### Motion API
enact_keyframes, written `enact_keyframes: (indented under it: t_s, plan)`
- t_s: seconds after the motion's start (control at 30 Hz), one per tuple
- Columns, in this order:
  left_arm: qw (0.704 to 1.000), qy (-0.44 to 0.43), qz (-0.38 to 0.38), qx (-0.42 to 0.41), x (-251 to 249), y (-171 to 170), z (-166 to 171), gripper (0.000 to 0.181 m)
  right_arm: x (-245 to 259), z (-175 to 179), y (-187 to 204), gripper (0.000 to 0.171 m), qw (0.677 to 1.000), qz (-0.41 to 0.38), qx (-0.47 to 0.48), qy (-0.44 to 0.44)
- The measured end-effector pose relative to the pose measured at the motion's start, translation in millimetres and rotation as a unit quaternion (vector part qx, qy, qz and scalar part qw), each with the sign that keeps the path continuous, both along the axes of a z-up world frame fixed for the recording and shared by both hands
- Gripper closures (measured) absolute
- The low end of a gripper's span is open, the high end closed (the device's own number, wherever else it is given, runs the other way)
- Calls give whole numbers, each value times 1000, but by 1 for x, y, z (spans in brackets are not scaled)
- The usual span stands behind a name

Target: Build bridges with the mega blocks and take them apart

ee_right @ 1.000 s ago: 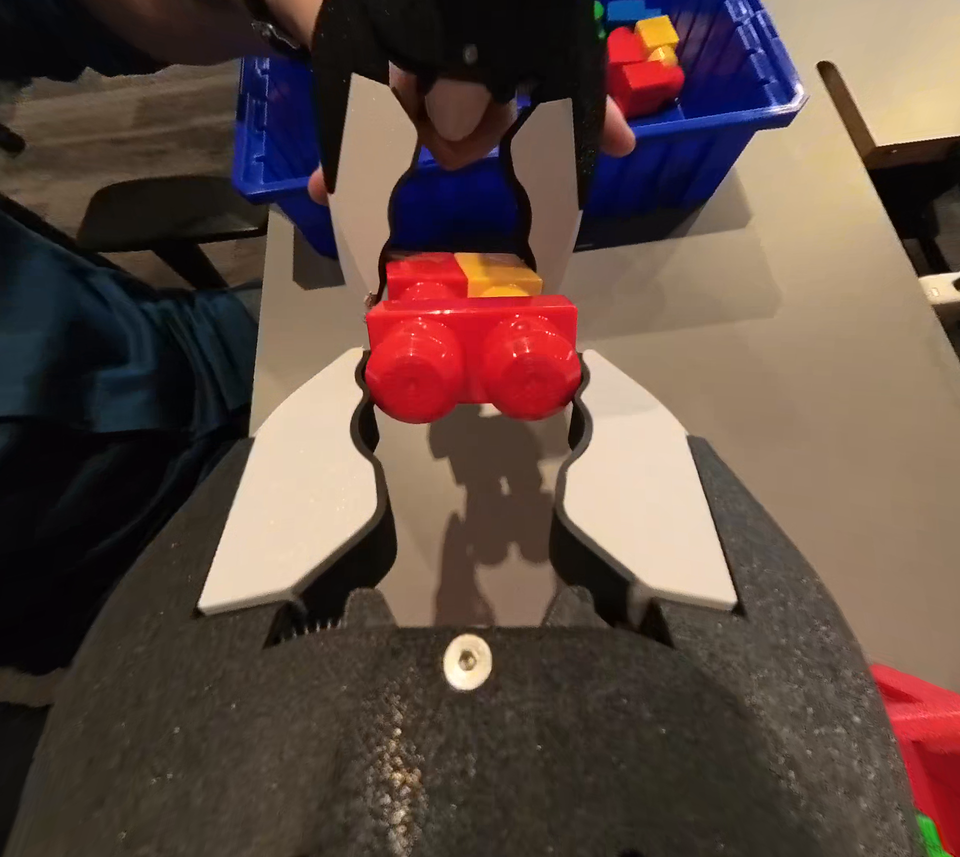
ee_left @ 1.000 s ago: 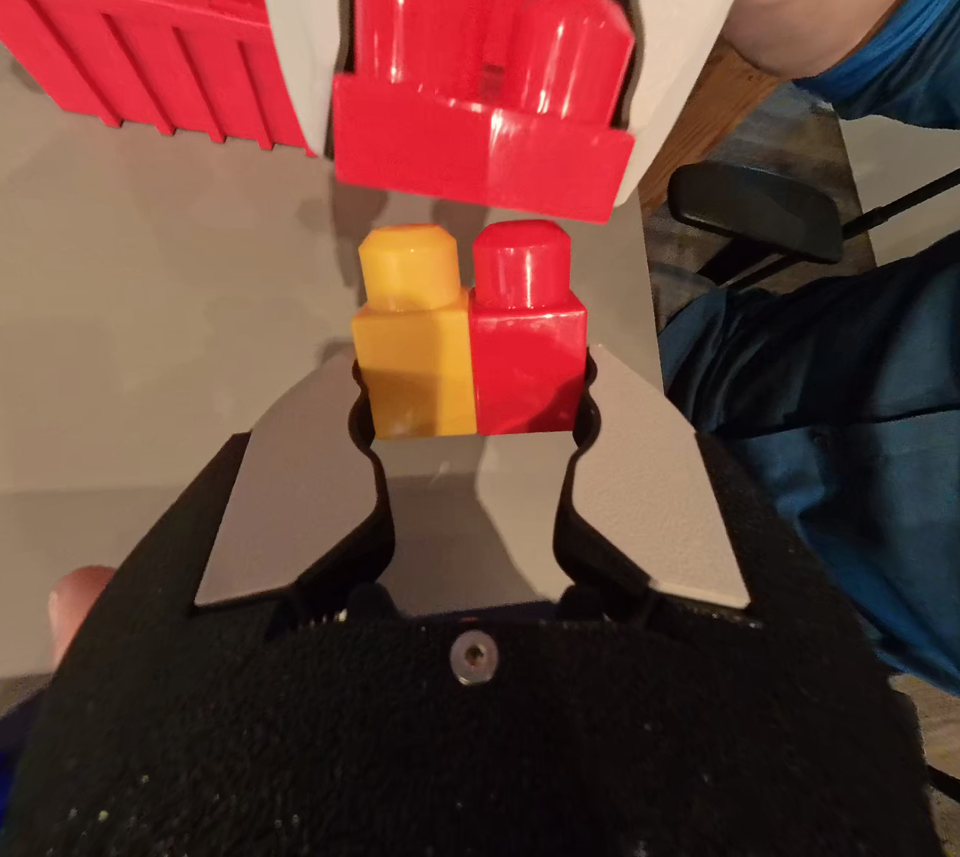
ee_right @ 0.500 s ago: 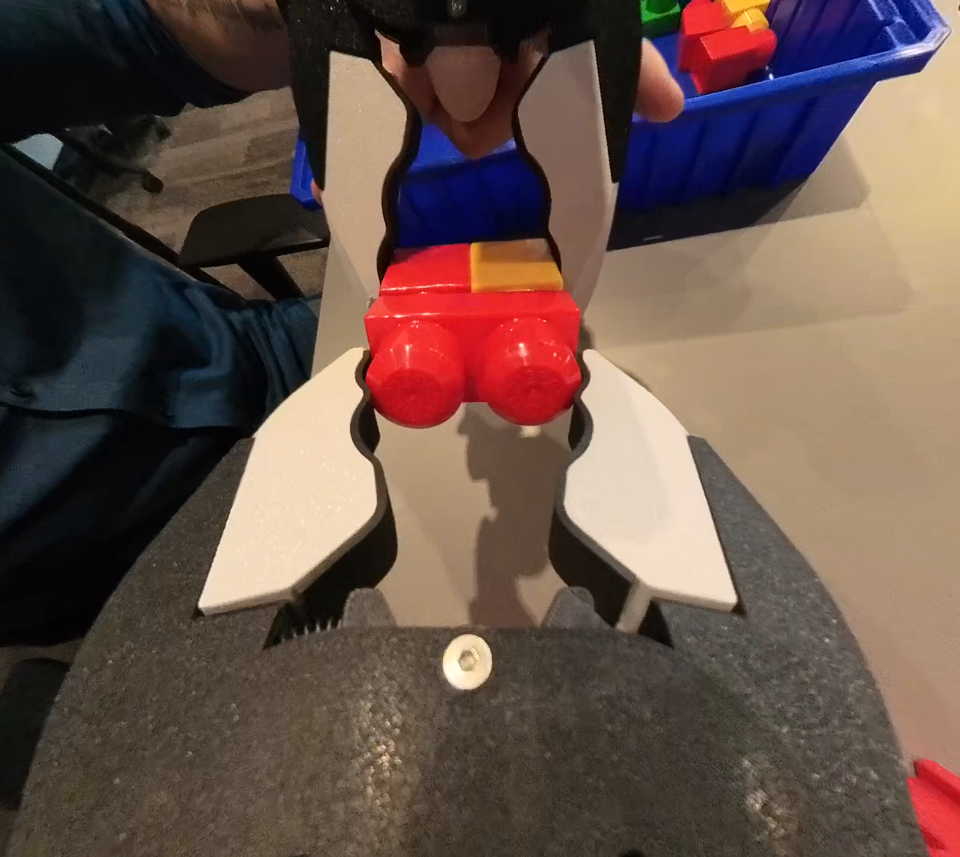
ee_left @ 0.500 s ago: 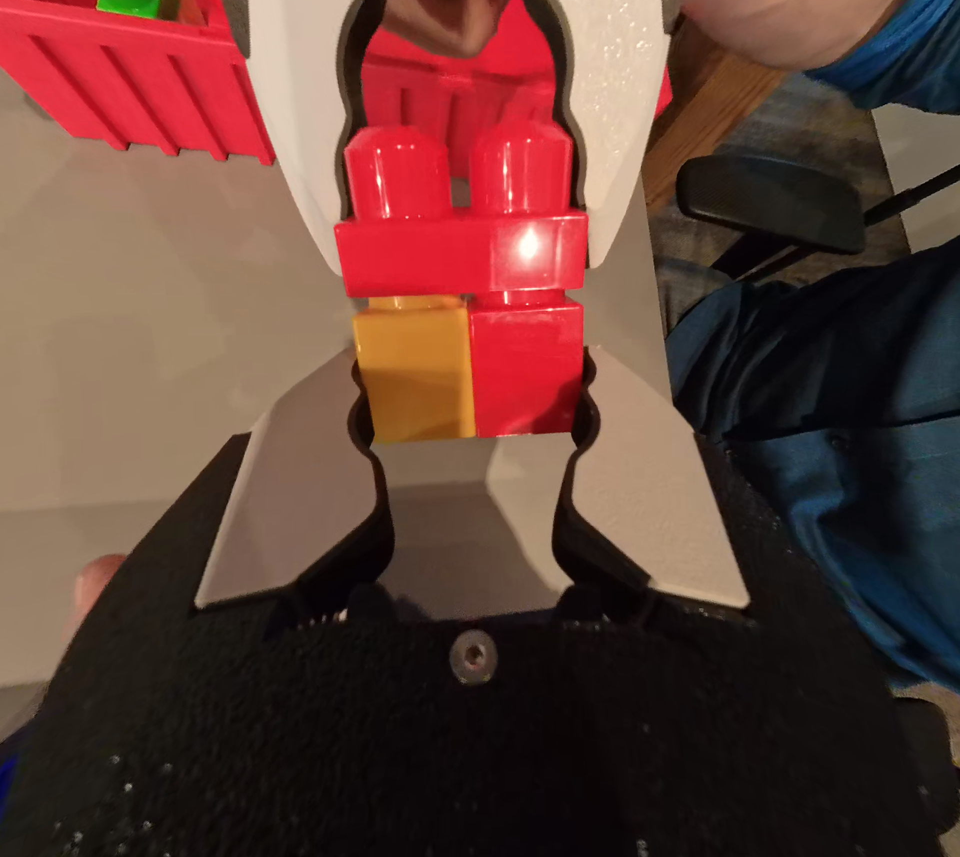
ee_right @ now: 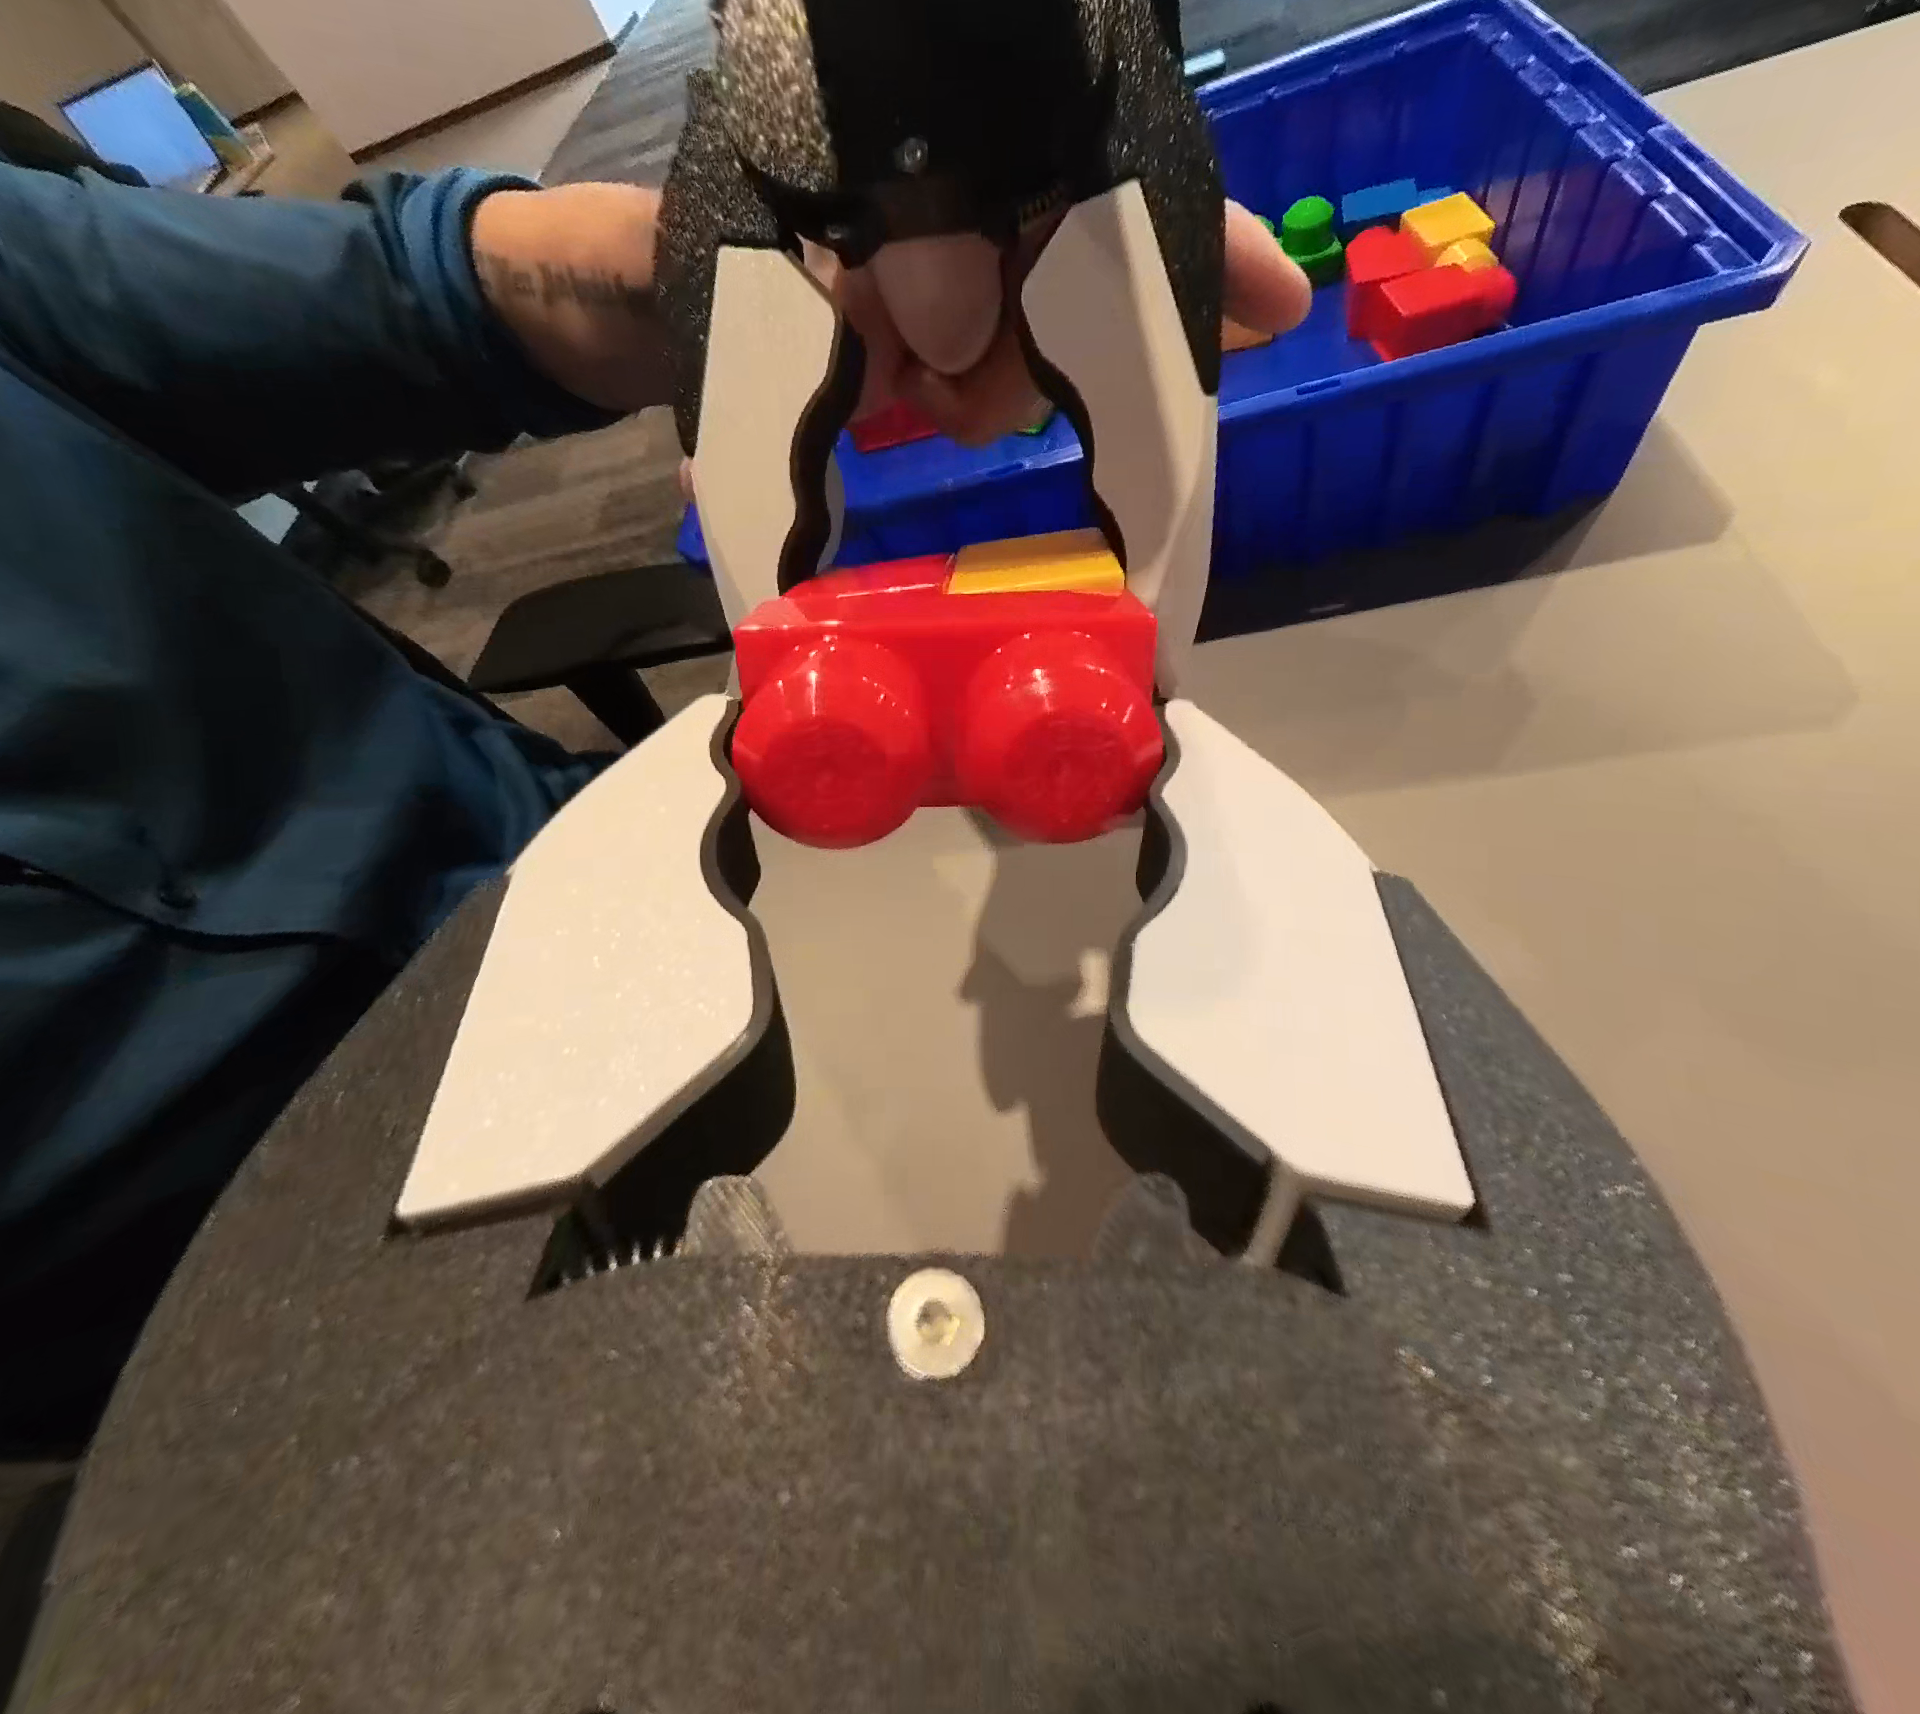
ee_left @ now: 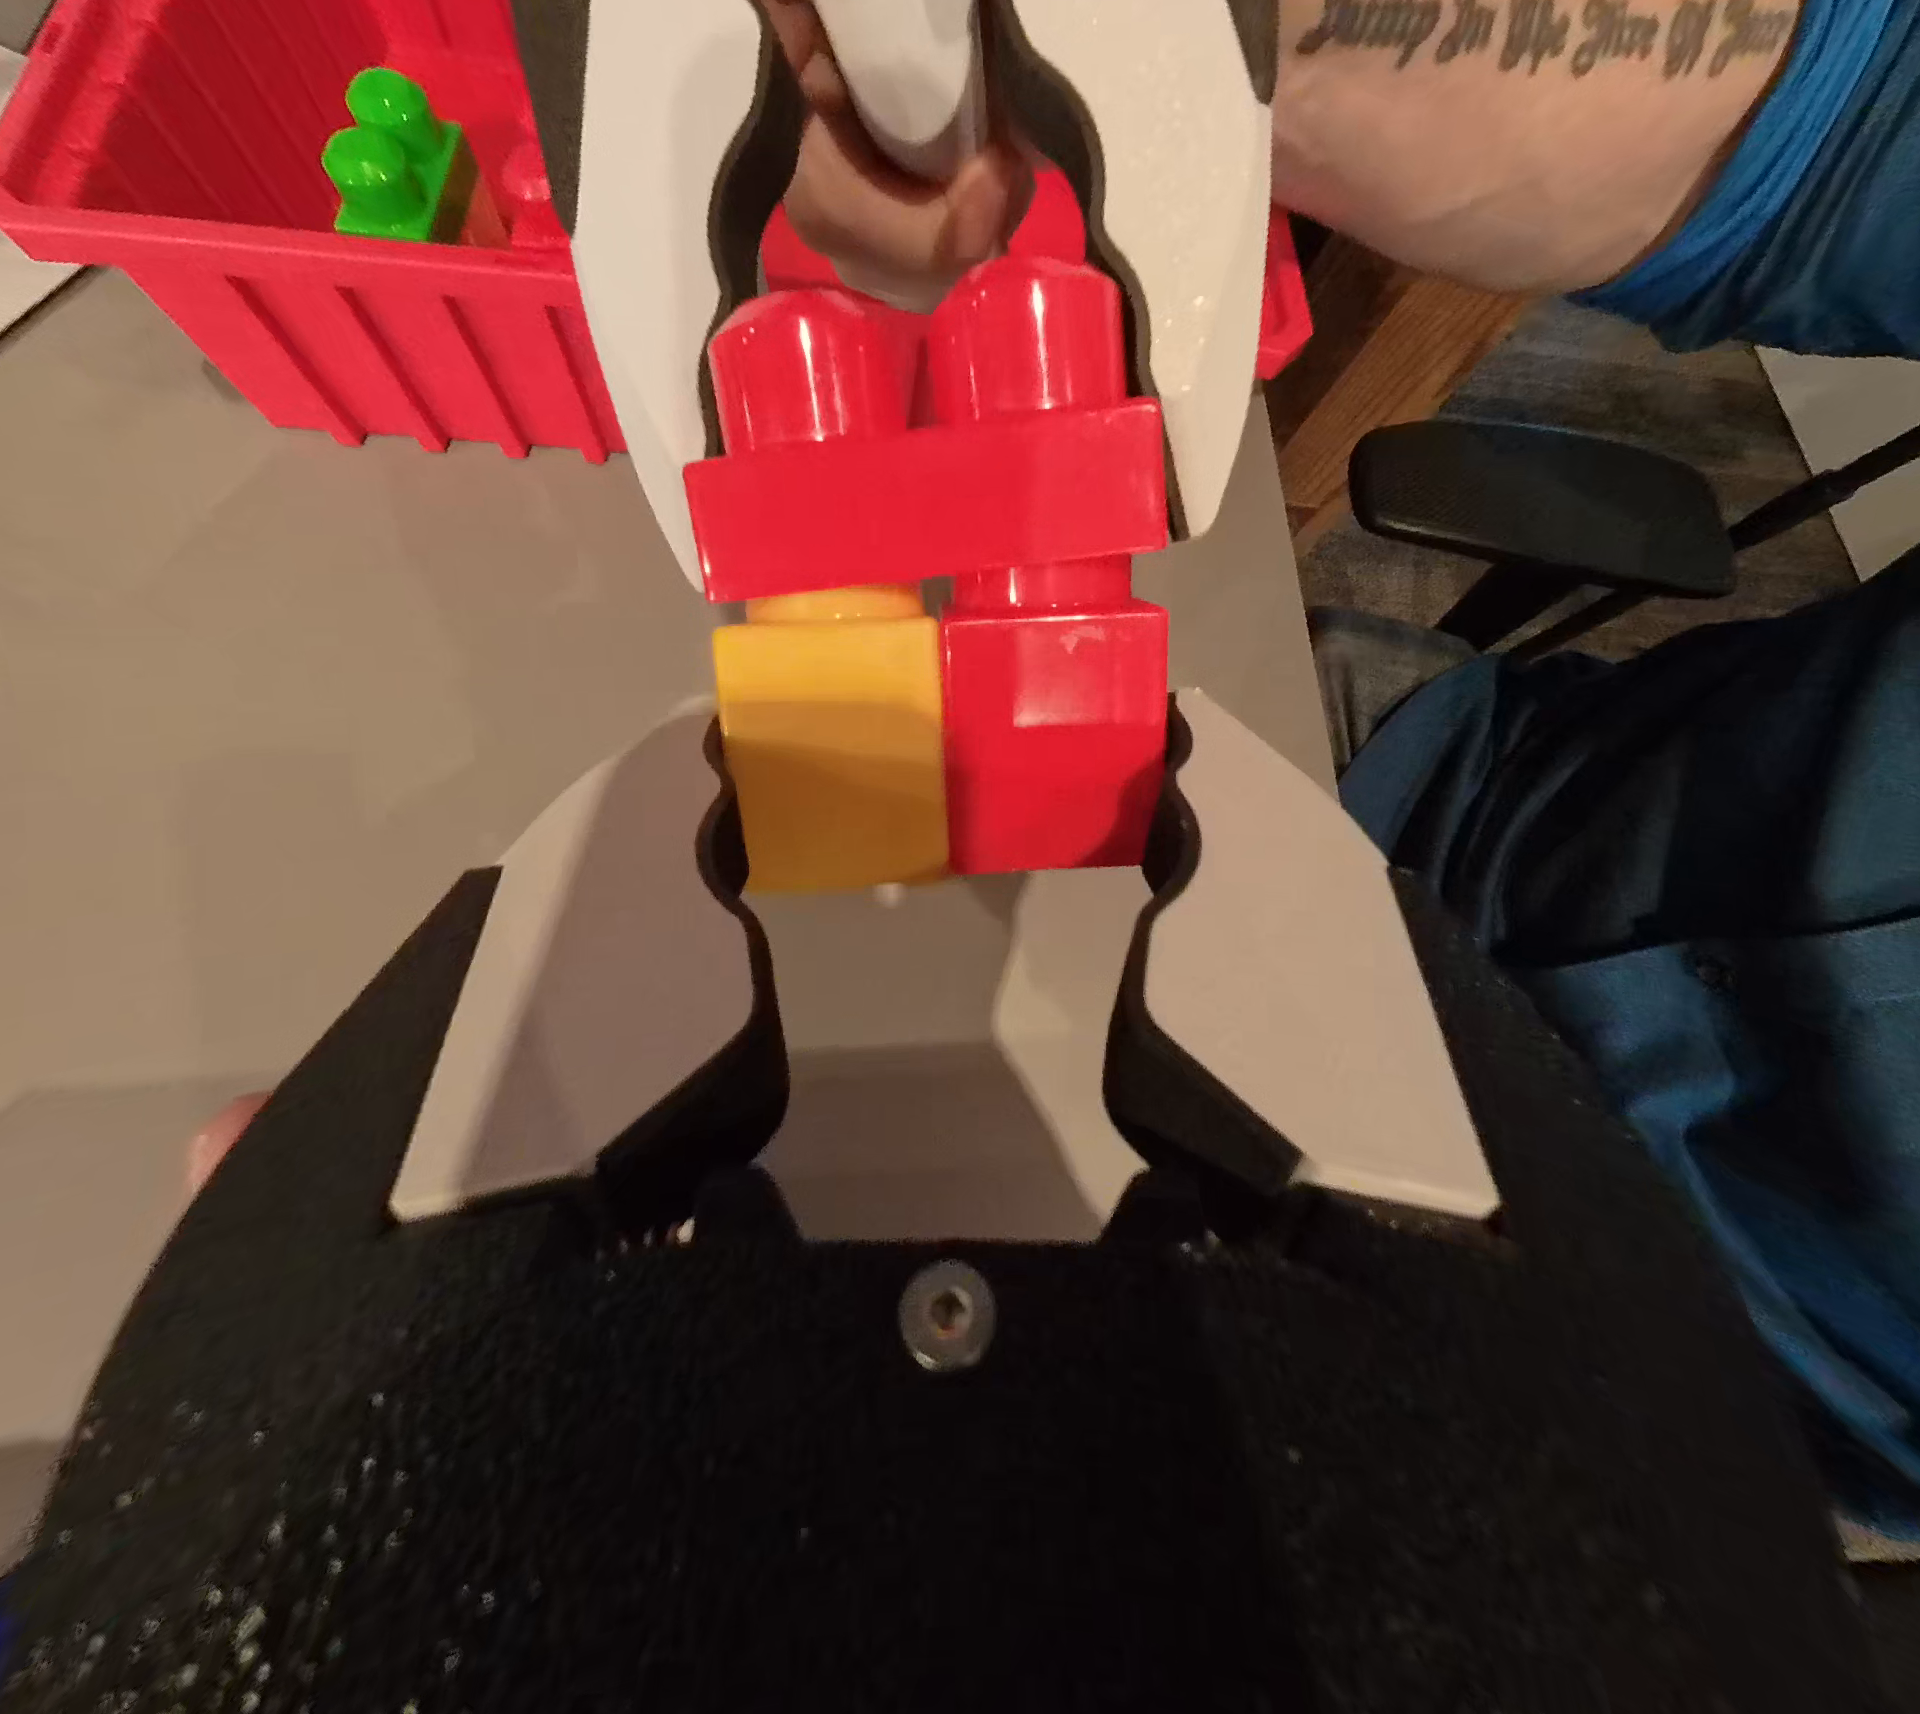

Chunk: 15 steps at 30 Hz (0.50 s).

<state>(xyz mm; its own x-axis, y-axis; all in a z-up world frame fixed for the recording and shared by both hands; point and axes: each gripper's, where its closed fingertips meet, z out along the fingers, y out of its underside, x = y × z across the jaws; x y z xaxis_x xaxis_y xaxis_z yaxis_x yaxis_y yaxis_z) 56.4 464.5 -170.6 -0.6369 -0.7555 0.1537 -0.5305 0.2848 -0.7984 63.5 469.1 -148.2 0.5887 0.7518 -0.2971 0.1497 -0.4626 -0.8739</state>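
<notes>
My left gripper [ee_left: 945,750] is shut on a yellow block [ee_left: 831,750] and a single-stud red block [ee_left: 1049,729] held side by side, above the grey table [ee_left: 312,729]. My right gripper [ee_left: 925,511] comes from the opposite side, shut on a red two-stud block [ee_left: 925,501]. That block sits on the pair's studs, tilted, with the yellow and red studs partly showing below it. In the right wrist view my right gripper [ee_right: 945,729] holds the two-stud block [ee_right: 945,677]; the left gripper [ee_right: 961,594] faces it, holding the yellow block [ee_right: 1039,568].
A red bin [ee_left: 312,293] with a green block [ee_left: 390,158] stands behind at the left. A blue bin [ee_right: 1455,438] with several blocks is on the table at the back right. A chair armrest [ee_left: 1538,501] and the person's legs lie beside the table edge. Both grippers' tips are close together, under 4 cm apart.
The right gripper brought the red two-stud block down onto the yellow and red pair and pressed it flush. Now it sits tilted, with the studs showing again. Both grippers have tipped upward.
</notes>
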Motion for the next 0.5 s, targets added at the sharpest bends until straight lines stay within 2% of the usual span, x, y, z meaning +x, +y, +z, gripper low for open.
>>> enact_keyframes:
  t_s: [0.23,0.5]
  plan:
    - [1000,6,1,10,0,0,0,106,-2,-2,0,99,1000,-5,-2,-7]
    - [999,22,3,48,1,3,-8,107,0,-13,2,98,997,-13,-24,-79]
